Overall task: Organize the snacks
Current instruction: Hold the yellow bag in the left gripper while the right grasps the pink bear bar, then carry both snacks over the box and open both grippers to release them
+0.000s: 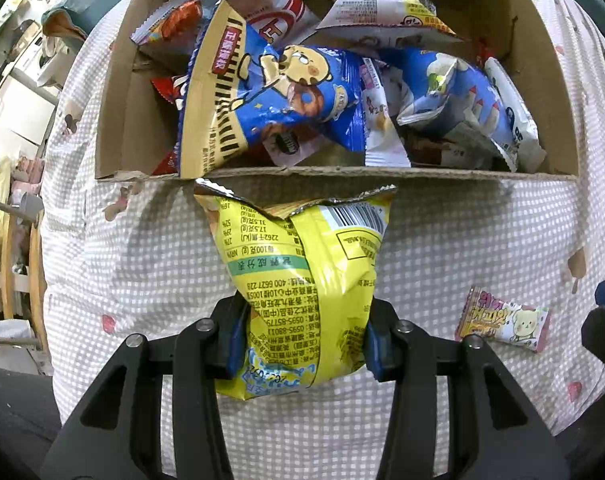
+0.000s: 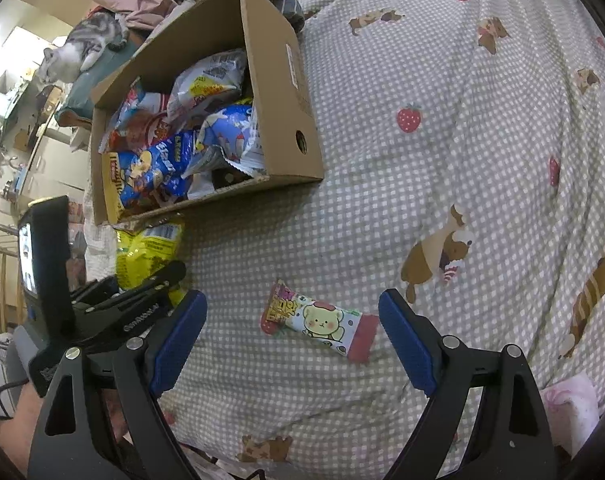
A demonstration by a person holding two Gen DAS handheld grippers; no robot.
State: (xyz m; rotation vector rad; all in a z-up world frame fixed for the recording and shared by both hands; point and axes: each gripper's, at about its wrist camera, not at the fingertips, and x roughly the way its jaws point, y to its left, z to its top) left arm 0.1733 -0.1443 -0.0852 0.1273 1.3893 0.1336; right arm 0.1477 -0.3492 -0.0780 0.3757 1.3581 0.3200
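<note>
Yellow snack bag (image 1: 302, 280) is clenched in the left tool (image 1: 302, 344), pads pressing its lower half, its long axis running straight ahead toward the cardboard box (image 1: 334, 176), whose near wall lies just beyond the bag's crumpled top. The right tool (image 2: 292, 340) stands released, straddling a small bear-printed candy packet (image 2: 318, 324) lying crosswise on the bed (image 2: 462, 160). Only the right view shows the box's outer side.

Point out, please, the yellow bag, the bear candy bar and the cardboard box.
yellow bag (image 1: 302, 280): left wrist view, middle of its printed back.
bear candy bar (image 2: 320, 322): right wrist view, on the bear picture.
cardboard box (image 2: 280, 80): right wrist view, bare outer side wall.
</note>
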